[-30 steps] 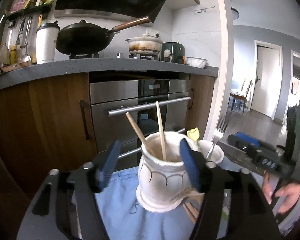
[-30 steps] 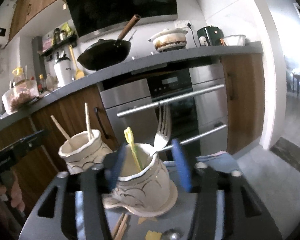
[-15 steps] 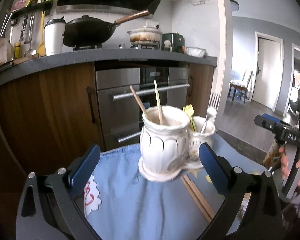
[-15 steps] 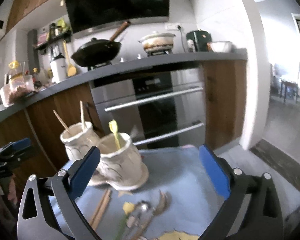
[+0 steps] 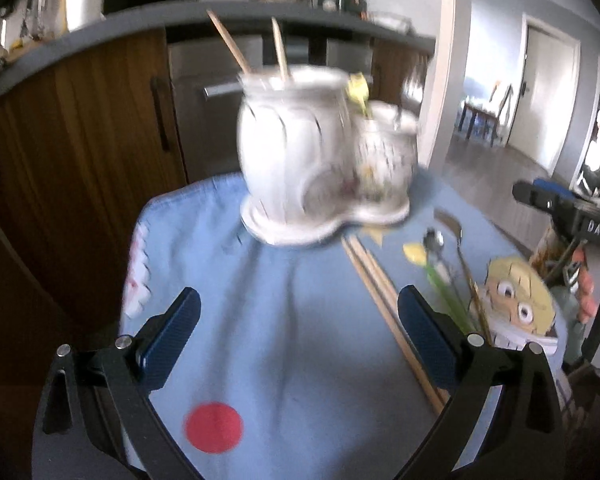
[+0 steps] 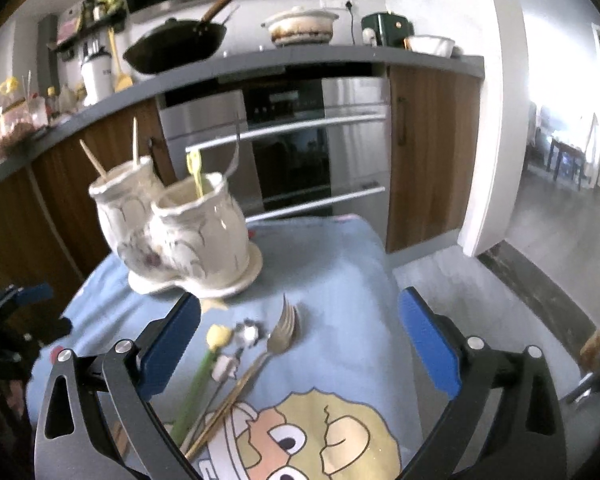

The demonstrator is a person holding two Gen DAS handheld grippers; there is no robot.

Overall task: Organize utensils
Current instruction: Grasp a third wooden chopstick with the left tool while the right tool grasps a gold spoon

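Note:
A white ceramic double utensil holder stands on a blue cloth. Two chopsticks stick out of its larger cup and a yellow-tipped pick out of the smaller one. Loose on the cloth lie a pair of chopsticks, a small spoon, a gold-handled fork and a green-handled utensil with a yellow head. My left gripper is open over bare cloth in front of the holder. My right gripper is open above the fork and spoon.
The cloth carries a cartoon face near me and a red dot. Behind the table are wooden cabinets, an oven and a countertop with a wok and a pot. Floor drops off to the right of the table.
Both grippers opened wide, let go of the holder's cups and drew back and down. The holder now stands free on the cloth, and the loose utensils have come into view.

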